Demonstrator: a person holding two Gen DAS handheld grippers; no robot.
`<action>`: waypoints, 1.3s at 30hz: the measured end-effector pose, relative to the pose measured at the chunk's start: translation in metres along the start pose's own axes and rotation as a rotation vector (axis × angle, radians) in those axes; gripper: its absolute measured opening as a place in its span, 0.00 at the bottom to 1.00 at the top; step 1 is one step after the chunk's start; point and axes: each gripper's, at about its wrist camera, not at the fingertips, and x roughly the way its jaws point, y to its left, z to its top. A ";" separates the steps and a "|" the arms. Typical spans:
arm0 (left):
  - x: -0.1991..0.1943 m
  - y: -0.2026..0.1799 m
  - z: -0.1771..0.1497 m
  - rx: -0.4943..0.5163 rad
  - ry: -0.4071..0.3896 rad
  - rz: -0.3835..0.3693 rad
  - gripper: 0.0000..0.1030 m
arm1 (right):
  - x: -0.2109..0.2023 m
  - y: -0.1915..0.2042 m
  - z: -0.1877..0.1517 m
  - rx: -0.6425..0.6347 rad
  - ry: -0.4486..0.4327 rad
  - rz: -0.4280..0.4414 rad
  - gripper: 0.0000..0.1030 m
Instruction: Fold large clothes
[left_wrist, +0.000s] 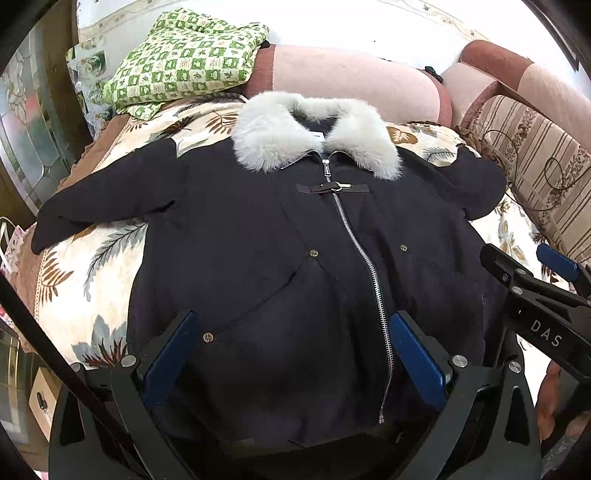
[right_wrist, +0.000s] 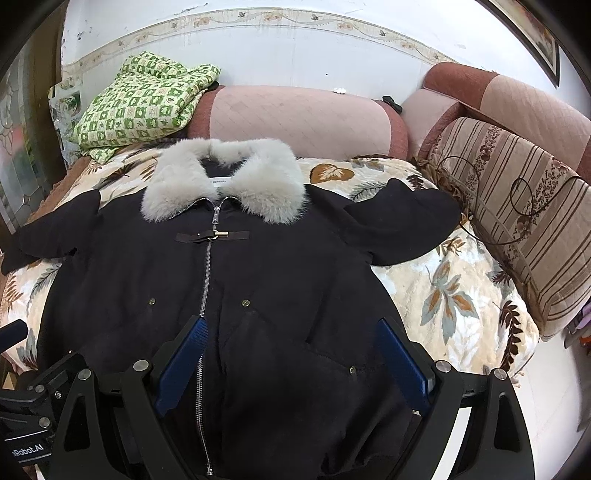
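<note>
a dark navy coat (left_wrist: 258, 229) lies spread flat, front side up, on a sofa seat covered by a leaf-patterned blanket (left_wrist: 92, 273). its long axis runs from the hem, nearest both cameras, away to the pale fur collar (left_wrist: 314, 136) at the far end, close to the pink backrest cushion (left_wrist: 351, 85); so the neck points toward the sofa back and the hem toward the person. the silver zipper (left_wrist: 362, 258) is closed and runs along that same axis, crossed just below the collar by a dark strap with a metal toggle clasp (left_wrist: 332, 187). both sleeves stick out sideways across the axis, the one on the left of the view reaching the blanket's edge, the other ending near a striped cushion (right_wrist: 517, 206). a green checked cloth (left_wrist: 184, 62) is piled at the far left corner of the sofa, apart from the coat. the left gripper (left_wrist: 291, 362) hovers over the hem area with its blue-padded fingers (left_wrist: 170, 354) spread wide, nothing between them. the right gripper (right_wrist: 291, 365) is likewise released, its fingers (right_wrist: 402, 365) wide apart above the lower front of the coat, just right of the zipper. whether either touches the fabric cannot be told.
</note>
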 end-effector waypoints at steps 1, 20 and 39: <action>0.000 0.002 -0.001 -0.005 0.000 -0.003 0.99 | 0.000 0.002 0.000 -0.003 0.000 -0.001 0.92; -0.003 0.060 -0.008 -0.159 -0.040 -0.005 0.99 | 0.004 0.055 -0.001 -0.106 0.015 0.005 0.92; 0.011 0.179 -0.015 -0.329 -0.077 0.212 0.96 | 0.017 0.095 -0.016 -0.176 0.051 0.047 0.92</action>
